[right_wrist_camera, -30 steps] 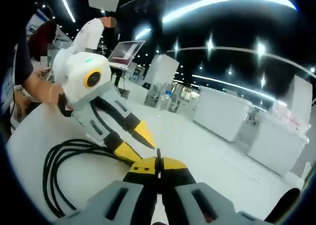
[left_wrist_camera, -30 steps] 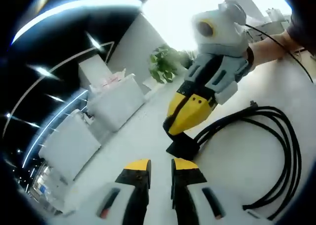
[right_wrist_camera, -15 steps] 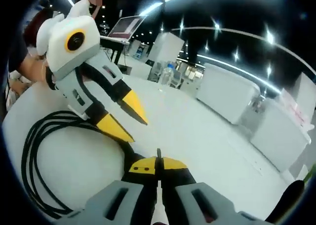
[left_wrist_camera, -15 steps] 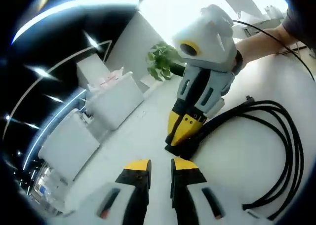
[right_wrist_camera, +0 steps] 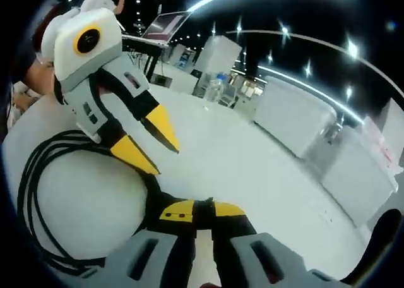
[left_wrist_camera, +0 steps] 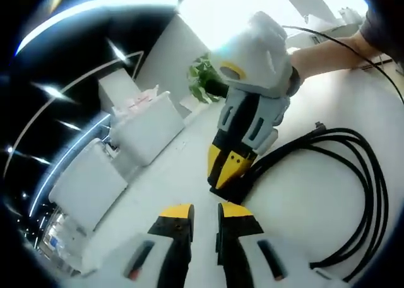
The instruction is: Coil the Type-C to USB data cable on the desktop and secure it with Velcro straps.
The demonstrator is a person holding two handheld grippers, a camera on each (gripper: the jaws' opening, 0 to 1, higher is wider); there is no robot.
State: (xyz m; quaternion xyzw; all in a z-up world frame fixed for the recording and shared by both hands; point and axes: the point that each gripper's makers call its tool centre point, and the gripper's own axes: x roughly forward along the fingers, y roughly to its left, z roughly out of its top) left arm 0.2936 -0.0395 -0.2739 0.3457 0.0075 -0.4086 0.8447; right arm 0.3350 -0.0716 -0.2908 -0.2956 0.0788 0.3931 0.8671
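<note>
The black cable [left_wrist_camera: 377,199] lies coiled in long loops on the white table [left_wrist_camera: 303,199]. Its strands meet in a bundle under a black Velcro strap [left_wrist_camera: 235,188]. My right gripper [left_wrist_camera: 226,171] comes down from above, tips shut on that strap. In the right gripper view the strap shows as a black piece pinched between the tips of the right gripper [right_wrist_camera: 203,209]. The cable [right_wrist_camera: 25,199] loops off to the left there. My left gripper [left_wrist_camera: 205,213] is open just short of the bundle; it also appears as the left gripper [right_wrist_camera: 167,162], fingers spread above the strands.
A person's hand [left_wrist_camera: 328,48] holds the right gripper, and a thin wire [left_wrist_camera: 353,51] trails past it. White cabinets [left_wrist_camera: 148,130] and a plant [left_wrist_camera: 208,79] stand beyond the table. A laptop [right_wrist_camera: 165,26], a water bottle [right_wrist_camera: 218,89] and white counters [right_wrist_camera: 297,114] lie farther off.
The right gripper has tipped steeper and come down on the bundle; its tips, pressed flat together before, now sit slightly apart around the black strap. The left gripper has stayed put.
</note>
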